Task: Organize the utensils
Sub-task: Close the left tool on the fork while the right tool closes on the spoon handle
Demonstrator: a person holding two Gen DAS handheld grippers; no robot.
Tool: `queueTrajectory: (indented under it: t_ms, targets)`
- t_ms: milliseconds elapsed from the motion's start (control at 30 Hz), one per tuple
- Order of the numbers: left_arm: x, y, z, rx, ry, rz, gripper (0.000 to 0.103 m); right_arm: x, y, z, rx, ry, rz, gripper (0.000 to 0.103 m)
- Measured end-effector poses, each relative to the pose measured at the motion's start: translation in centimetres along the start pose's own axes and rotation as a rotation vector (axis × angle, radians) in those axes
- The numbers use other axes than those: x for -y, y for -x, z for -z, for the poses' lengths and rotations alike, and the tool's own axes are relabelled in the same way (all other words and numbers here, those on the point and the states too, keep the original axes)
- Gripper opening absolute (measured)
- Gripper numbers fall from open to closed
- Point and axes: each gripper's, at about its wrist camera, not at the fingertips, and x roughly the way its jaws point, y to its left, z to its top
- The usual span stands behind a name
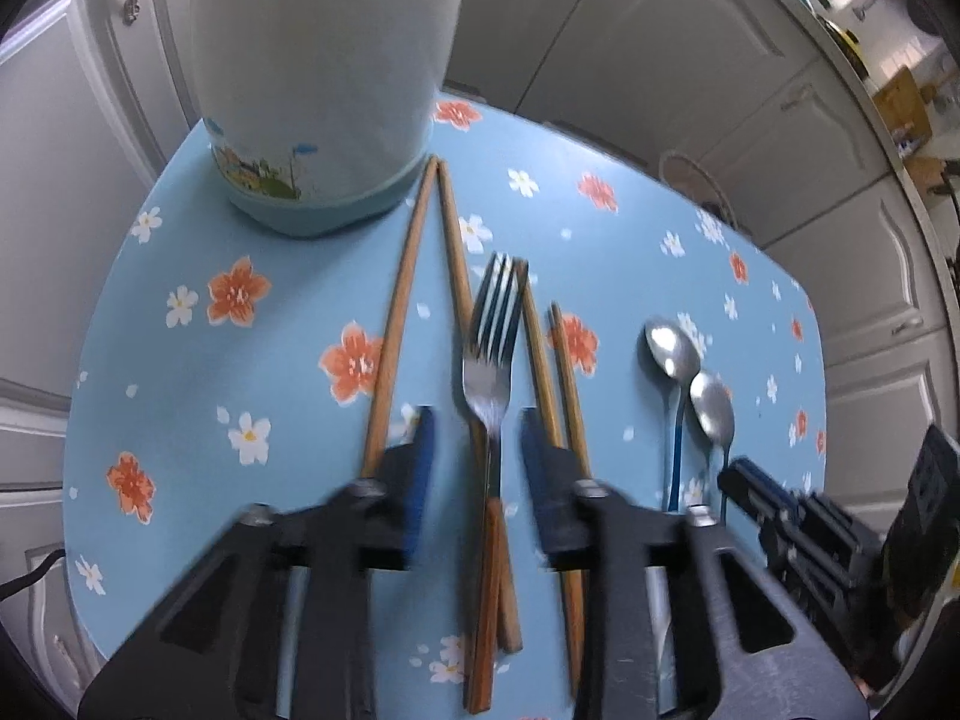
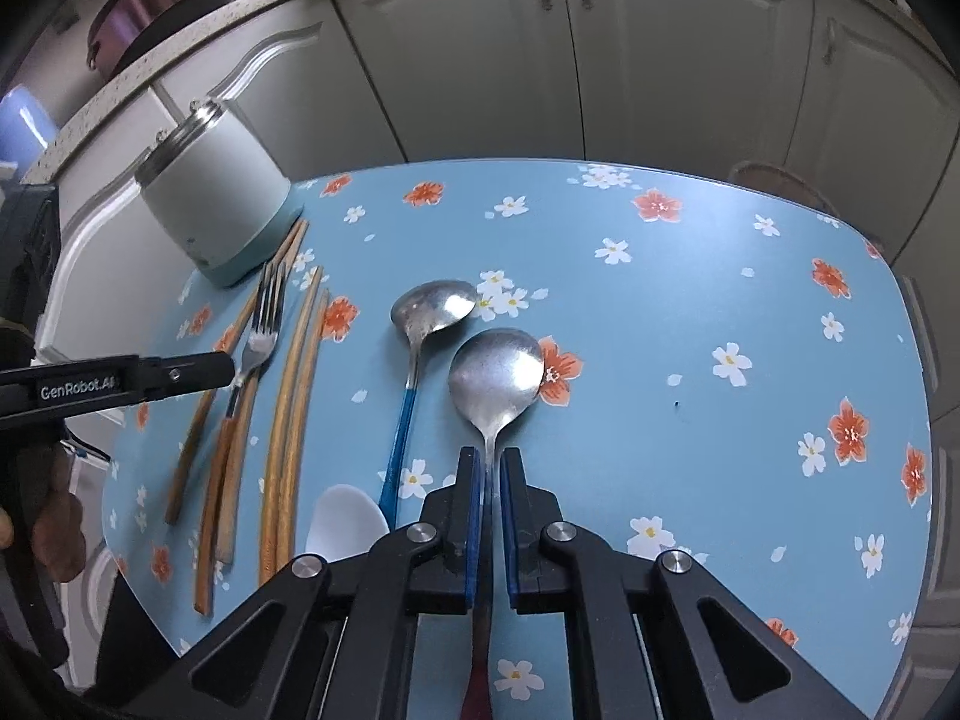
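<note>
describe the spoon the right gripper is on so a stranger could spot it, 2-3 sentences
On the blue floral table, the white canister stands at the far left, with chopsticks and a fork beside it. Right of those lie two metal spoons. It is the rightmost spoon, all bare metal with the larger bowl; its neighbour, the blue-handled spoon, lies just left.

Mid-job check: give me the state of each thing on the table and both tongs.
Left tongs: open, straddling the fork.
Right tongs: nearly closed around the steel spoon's handle.
Fork: flat on table.
Steel spoon: bowl up.
Blue-handled spoon: flat, ungripped.
Chopsticks: flat, loose.
Canister: upright.
White spoon: flat.
</note>
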Motion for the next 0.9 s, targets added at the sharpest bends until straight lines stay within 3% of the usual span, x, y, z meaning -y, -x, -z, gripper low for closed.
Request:
queueTrajectory:
  t_ms: [33, 100, 433, 500, 667, 900]
  targets:
    - [0.0, -0.1, -0.4, 0.006, 0.002, -0.008, 0.036, 0.0, 0.2, -0.1, 0.007, -0.001, 0.007, 0.032]
    - [0.3, -0.5, -1.1, 0.006, -0.012, -0.038, 0.041, 0.0, 0.7, -0.1, 0.029, -0.003, 0.012, 0.048]
    - [1.9, -2.4, -3.0, 0.007, -0.054, -0.153, 0.04, 0.4, 1.1, -0.2, 0.026, -0.015, -0.02, 0.048]
    - [1.9, -2.6, -3.2, 0.007, -0.054, -0.152, 0.039, 0.4, 0.8, -0.3, 0.019, -0.01, -0.02, 0.048]
    - [1.9, -2.7, -3.5, 0.006, -0.062, -0.143, 0.022, 0.5, 0.0, -0.2, 0.004, -0.015, -0.013, 0.048]
    - [1.9, -2.0, -3.6, 0.015, -0.063, -0.09, 0.02, 0.5, -0.7, -0.5, -0.005, -0.011, -0.016, 0.048]
